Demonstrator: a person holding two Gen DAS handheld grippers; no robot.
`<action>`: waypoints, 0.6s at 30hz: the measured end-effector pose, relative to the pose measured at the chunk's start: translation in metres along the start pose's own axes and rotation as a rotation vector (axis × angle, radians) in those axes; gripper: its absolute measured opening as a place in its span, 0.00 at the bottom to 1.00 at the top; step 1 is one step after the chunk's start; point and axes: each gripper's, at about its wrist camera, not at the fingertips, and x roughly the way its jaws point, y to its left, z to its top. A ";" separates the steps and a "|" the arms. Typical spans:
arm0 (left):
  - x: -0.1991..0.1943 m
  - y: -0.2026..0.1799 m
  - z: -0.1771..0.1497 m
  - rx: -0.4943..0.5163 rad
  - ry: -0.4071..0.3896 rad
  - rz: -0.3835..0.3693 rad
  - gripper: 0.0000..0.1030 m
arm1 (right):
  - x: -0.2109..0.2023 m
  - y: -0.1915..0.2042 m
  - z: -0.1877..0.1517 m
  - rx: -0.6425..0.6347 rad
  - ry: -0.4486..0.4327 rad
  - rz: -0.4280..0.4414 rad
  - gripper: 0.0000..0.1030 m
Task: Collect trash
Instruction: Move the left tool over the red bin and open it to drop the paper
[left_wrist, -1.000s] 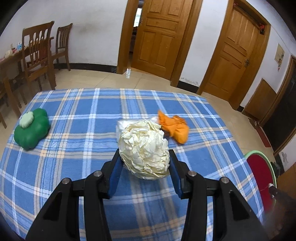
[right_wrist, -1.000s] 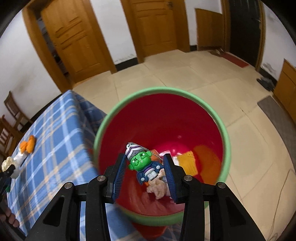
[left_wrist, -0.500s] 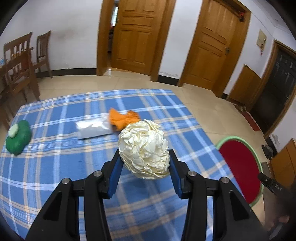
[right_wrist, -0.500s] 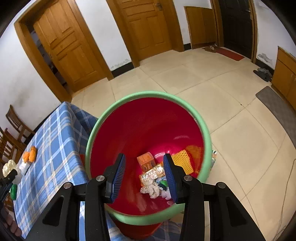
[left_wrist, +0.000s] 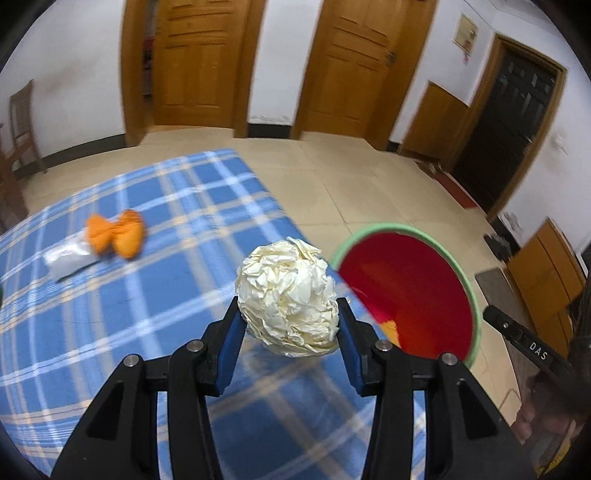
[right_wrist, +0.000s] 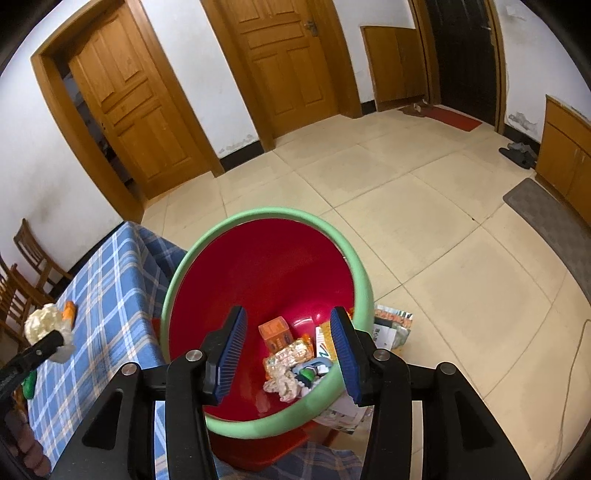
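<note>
The near side of the crumpled paper ball (left_wrist: 288, 295) sits behind the left gripper (left_wrist: 288, 325), so where the blue pads meet it is hidden. The table (left_wrist: 147, 280) and the orange cloth (left_wrist: 114, 234) are smeared by motion, and the pale wrapper (left_wrist: 68, 258) beside it is unreadable. In the bin (right_wrist: 266, 280), the heap of packets is too small to name. A green thing (right_wrist: 28, 382) is half covered

Left wrist view looks steeply down along its fingers over the table edge (left_wrist: 273, 206) toward the red bin (left_wrist: 406, 291). Right wrist view faces down, close above that bin (right_wrist: 266, 266). Both share bin, tablecloth (right_wrist: 107, 280) and doors.
</note>
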 end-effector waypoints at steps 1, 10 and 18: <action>0.004 -0.008 0.000 0.015 0.010 -0.011 0.47 | 0.000 -0.002 0.000 0.003 0.000 0.001 0.47; 0.037 -0.064 -0.002 0.147 0.100 -0.090 0.47 | 0.004 -0.023 0.001 0.047 0.007 0.004 0.47; 0.049 -0.091 -0.002 0.204 0.133 -0.118 0.55 | 0.005 -0.036 -0.001 0.080 0.013 -0.002 0.48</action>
